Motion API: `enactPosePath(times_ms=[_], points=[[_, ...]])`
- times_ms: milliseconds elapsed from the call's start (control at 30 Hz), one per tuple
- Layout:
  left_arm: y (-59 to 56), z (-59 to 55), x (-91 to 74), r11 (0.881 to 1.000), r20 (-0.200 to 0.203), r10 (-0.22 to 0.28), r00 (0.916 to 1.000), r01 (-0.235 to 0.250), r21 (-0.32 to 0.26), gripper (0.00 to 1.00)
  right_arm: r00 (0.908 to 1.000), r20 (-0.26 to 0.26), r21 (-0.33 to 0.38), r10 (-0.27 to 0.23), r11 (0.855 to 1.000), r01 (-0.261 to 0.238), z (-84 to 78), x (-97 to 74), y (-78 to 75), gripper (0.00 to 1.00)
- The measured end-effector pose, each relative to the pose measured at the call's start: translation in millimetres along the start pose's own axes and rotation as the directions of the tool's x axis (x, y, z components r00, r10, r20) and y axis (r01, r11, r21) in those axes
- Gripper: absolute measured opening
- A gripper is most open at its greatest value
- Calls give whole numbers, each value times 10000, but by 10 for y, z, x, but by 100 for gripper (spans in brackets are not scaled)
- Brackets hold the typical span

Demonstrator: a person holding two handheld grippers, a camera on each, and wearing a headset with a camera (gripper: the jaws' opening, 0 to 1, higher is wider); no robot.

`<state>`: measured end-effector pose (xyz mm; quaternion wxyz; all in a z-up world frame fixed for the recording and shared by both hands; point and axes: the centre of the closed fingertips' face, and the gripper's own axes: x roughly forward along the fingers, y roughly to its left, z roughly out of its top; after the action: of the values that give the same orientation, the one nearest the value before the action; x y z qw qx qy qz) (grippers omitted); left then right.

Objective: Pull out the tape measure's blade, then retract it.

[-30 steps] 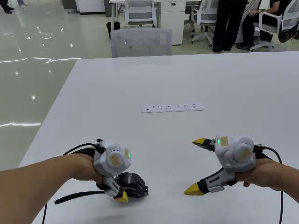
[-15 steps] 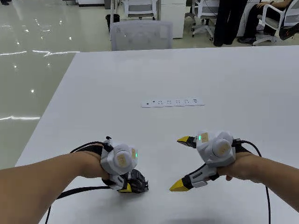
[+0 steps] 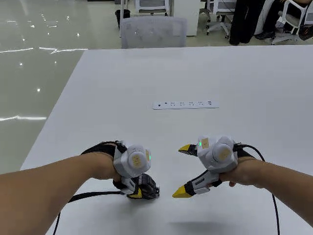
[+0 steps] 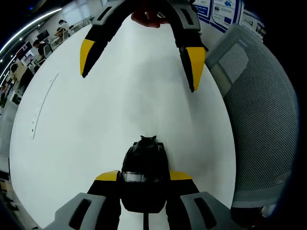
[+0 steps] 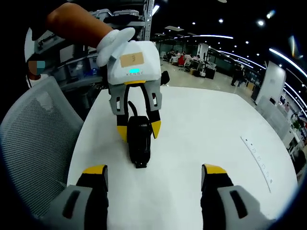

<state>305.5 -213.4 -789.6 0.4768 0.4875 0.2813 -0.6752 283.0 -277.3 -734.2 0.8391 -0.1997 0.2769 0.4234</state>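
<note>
tape measure (image 4: 144, 165) between left gripper (image 4: 144, 176) fingers (image 4: 108, 176); right gripper (image 5: 154, 169) fingers spread

I saw a white power strip (image 3: 185, 104) lying flat on the white table (image 3: 244, 73), a grey mesh chair (image 3: 153, 33) at its far edge, glossy floor (image 3: 34, 58) alongside.
</note>
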Motion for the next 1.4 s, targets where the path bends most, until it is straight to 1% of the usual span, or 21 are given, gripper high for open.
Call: enactPosePath(times_ms=[100, 167, 200, 267, 300, 400, 500, 533, 567, 600, 633, 667, 767, 800, 867, 900, 1067, 1167, 1200, 1300, 1400], points=[[0, 2, -2, 10000, 69, 7, 10000, -7, -25, 33, 9998, -160, 91, 137, 9999, -136, -34, 91, 9, 75], [0, 2, -3, 10000, 99, 35, 9999, -35, -1, 33, 9990, -285, 226, 354, 9991, -347, -70, 176, 45, 68], [-1, 2, -3, 10000, 101, 43, 9999, -43, -10, 33, 9979, -405, 367, 511, 9981, -496, -95, 209, 79, 65], [-6, 5, -8, 10000, 93, 65, 9999, -65, -2, 32, 9944, -474, 1011, 941, 9909, -890, -141, 297, 149, 57], [-5, 3, -7, 10000, 84, 64, 9999, -64, 5, 32, 9958, -450, 769, 795, 9941, -759, -145, 333, 124, 55], [-3, 6, -9, 10000, 111, 15, 9999, -15, -52, 32, 9918, -766, 825, 1021, 9920, -957, -220, 456, 172, 47], [-6, 8, -11, 10000, 130, -26, 9999, 26, -37, 32, 9888, -934, 539, 1163, 9923, -1116, -245, 530, 198, 41], [-6, 9, -11, 10000, 132, -38, 9999, 39, -30, 32, 9872, -1002, 282, 1243, 9921, -1221, -251, 559, 213, 35], [-3, 6, -11, 10000, 135, -49, 9999, 50, -39, 32, 9836, -1353, -224, 1189, 9921, -1230, -298, 577, 202, 31], [-2, 6, -11, 10000, 144, -69, 9999, 70, -52, 32, 9802, -1479, -544, 1314, 9886, -1407, -303, 630, 251, 28], [-3, 7, -11, 9999, 151, -82, 9999, 83, -78, 32, 9785, -1398, -493, 1517, 9859, -1598, -282, 664, 302, 26], [-3, 5, -10, 9999, 160, -103, 9998, 105, -128, 32, 9762, -1462, -560, 1602, 9839, -1699, -278, 706, 338, 25], [-3, 1, -7, 9998, 121, -152, 9998, 154, -126, 32, 9752, -1509, -637, 1617, 9829, -1729, -263, 772, 367, 22], [-3, 1, -7, 9998, 117, -168, 9998, 169, -126, 32, 9740, -1660, -625, 1539, 9841, -1661, -290, 776, 350, 21], [-4, 4, -5, 9997, 133, -186, 9997, 188, -150, 32, 9774, -1575, -463, 1412, 9876, -1501, -296, 775, 296, 16], [0, 1, -5, 9997, 141, -184, 9997, 186, -172, 32, 9769, -1594, -433, 1422, 9876, -1508, -301, 775, 299, 15], [-6, 1, -7, 9997, 149, -153, 9998, 155, -174, 32, 9753, -1669, -211, 1448, 9884, -1504, -338, 795, 301, 14], [-1, -1, -8, 9997, 139, -138, 9998, 141, -188, 32, 9773, -1472, 451, 1526, 9880, -1475, -343, 791, 303, 13], [1, -1, -9, 9997, 137, -128, 9998, 130, -200, 32, 9764, -1568, 572, 1485, 9883, -1411, -342, 790, 287, 12], [-9, -4, -13, 9998, 144, -159, 9998, 160, -103, 32, 9705, -1854, 103, 1543, 9878, -1551, -337, 788, 313, 11], [-12, -7, -13, 9998, 65, -189, 9998, 189, -39, 32, 9693, -1907, 44, 1554, 9875, -1575, -356, 769, 313, 10]])
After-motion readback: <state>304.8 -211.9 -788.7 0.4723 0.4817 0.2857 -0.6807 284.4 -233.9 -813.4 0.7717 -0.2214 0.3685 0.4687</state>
